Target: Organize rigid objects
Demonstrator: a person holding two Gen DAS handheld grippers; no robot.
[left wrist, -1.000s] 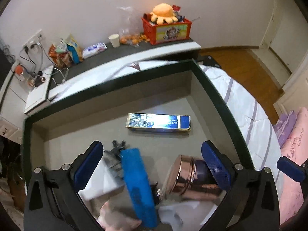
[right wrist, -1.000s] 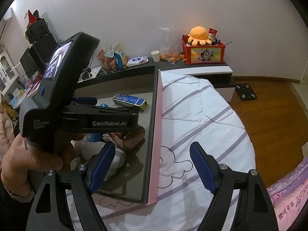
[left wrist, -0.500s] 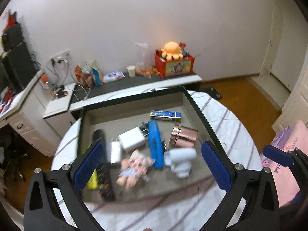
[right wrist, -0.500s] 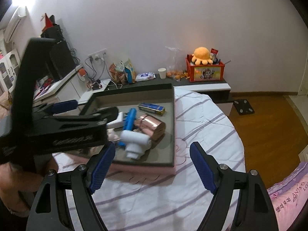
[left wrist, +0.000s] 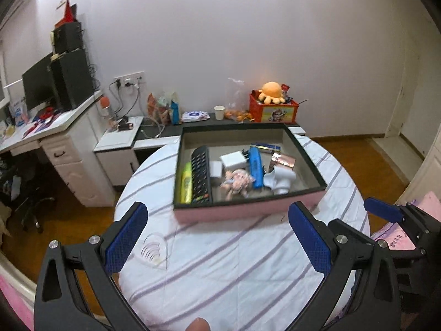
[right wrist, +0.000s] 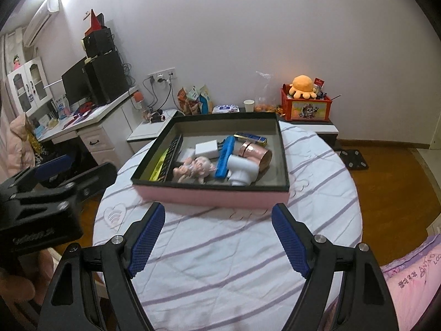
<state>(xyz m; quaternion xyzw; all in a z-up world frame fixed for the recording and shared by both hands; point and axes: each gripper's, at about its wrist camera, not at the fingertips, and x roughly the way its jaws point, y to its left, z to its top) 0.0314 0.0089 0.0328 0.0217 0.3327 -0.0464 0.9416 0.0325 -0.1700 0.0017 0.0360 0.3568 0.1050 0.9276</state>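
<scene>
Rigid objects all sit inside pink tray (right wrist: 212, 197) on striped bed (right wrist: 220, 248). Right gripper (right wrist: 219, 240) jaws spread, empty, hovering short of tray's near wall. Left gripper (left wrist: 217, 238) same: wide open, nothing held. Remote (left wrist: 200, 178) and yellow tube (left wrist: 186, 183) lie parallel along tray's left wall, likely already sorted. Copper cup (right wrist: 255, 154), white dryer (right wrist: 242, 171), blue bar (right wrist: 224, 155), doll (right wrist: 194, 169) jumbled mid-tray.

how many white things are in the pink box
3: a white charger block mid-box, a small white block left of it, and a white T-shaped gadget at the near right. Others may be hidden underneath.
</scene>
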